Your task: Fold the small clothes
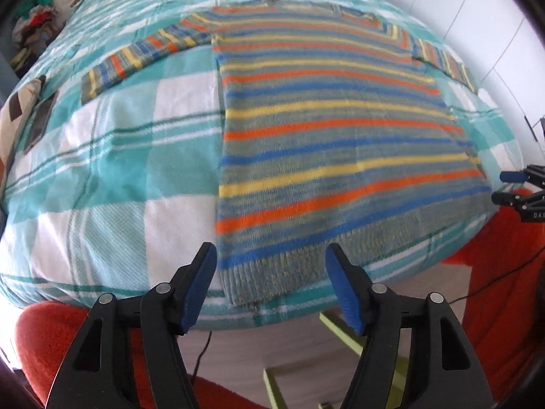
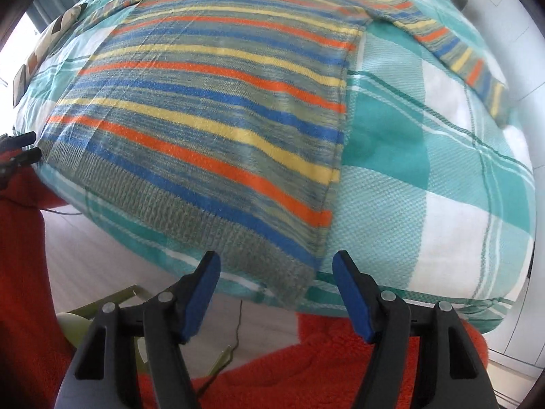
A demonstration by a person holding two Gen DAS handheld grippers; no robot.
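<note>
— Garment? Material and lie?

— Striped knit sweater [image 1: 327,129], ribbed grey-green hem, bands of orange, blue, yellow and grey-green. Spread flat on a teal-and-white checked bedspread [image 1: 112,170] of woven texture. Both sleeves stretched outward to the sides. Hem nearest the tongs, neck farthest.

— Left tongs?

— Left gripper [image 1: 270,286] angled steeply down, black arms with blue ribbed pads, jaws apart, nothing between them. Poised just over the hem's left corner; contact with the knit not evident.

— Right tongs?

— Right gripper [image 2: 276,289] pointed nearly straight down, same build, jaws apart and empty. Placed just over the hem's right corner, beside the side seam; no touch made out. Seen at the far right edge of the left view, beyond the hem's other end.

— Containers?

— None identified. Flat dark rectangular objects [image 1: 39,119], too blurred to name, lying on the bedspread well to the left of the left tongs.

— Below the tongs?

— Fuzzy red-orange fabric [image 2: 323,368], pale floor, a thin dark cable [image 2: 238,327].
</note>
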